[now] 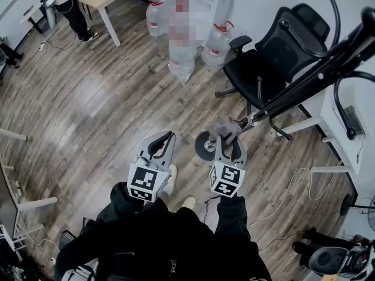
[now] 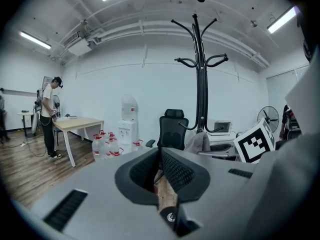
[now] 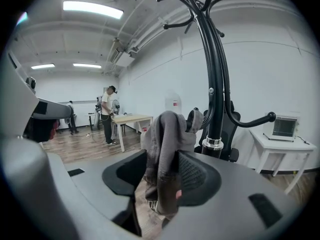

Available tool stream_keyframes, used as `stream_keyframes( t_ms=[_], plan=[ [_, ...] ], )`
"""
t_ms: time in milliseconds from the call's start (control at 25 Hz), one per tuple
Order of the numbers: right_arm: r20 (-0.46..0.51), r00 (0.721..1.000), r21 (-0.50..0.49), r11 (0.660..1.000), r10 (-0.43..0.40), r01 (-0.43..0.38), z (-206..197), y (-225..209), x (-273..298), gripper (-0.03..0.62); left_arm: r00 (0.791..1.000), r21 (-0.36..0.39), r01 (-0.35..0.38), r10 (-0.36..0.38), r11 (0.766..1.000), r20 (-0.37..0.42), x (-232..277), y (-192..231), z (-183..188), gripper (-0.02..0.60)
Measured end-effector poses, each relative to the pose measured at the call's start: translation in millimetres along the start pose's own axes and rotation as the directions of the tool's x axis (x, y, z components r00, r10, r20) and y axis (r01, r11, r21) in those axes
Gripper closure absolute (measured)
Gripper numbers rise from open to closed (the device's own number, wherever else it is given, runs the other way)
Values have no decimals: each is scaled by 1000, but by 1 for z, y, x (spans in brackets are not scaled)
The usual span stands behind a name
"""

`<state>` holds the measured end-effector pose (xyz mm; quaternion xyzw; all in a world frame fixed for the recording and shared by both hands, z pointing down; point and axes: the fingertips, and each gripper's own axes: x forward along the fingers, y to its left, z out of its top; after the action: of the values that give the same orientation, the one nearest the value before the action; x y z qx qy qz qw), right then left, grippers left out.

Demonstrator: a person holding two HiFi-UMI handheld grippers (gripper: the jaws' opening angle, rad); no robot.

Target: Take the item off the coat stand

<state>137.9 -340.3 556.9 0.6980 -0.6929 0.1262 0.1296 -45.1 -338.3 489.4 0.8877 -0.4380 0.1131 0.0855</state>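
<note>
Cloth, grey, softly folded, between ribbed pads of right claw

1. The left gripper and right gripper are smooth grey shells, each cut with dark slots.
2. Their pads are black with a fine mesh grain, and a silver screw sits at their root.
3. A cube of black-and-white square markers caps each: left cube, right cube.
4. The person wears a black jacket with a front zip, and black sleeves.
5. The shoes are pale.
</note>
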Motion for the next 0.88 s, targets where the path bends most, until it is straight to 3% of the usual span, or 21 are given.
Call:
stream_keyframes(
  t_ms=[200,880],
  plan=[
    [3,1000,-13,1000,-24,24,-1,-2,-2,488,1000,1,-2,2,1000,0,-1,1,-2,545],
    [24,1000,-21,1000,14,-13,7,-6,-16,540,1000,3,-8,8,1000,15,-4,-17,4,545]
  ],
)
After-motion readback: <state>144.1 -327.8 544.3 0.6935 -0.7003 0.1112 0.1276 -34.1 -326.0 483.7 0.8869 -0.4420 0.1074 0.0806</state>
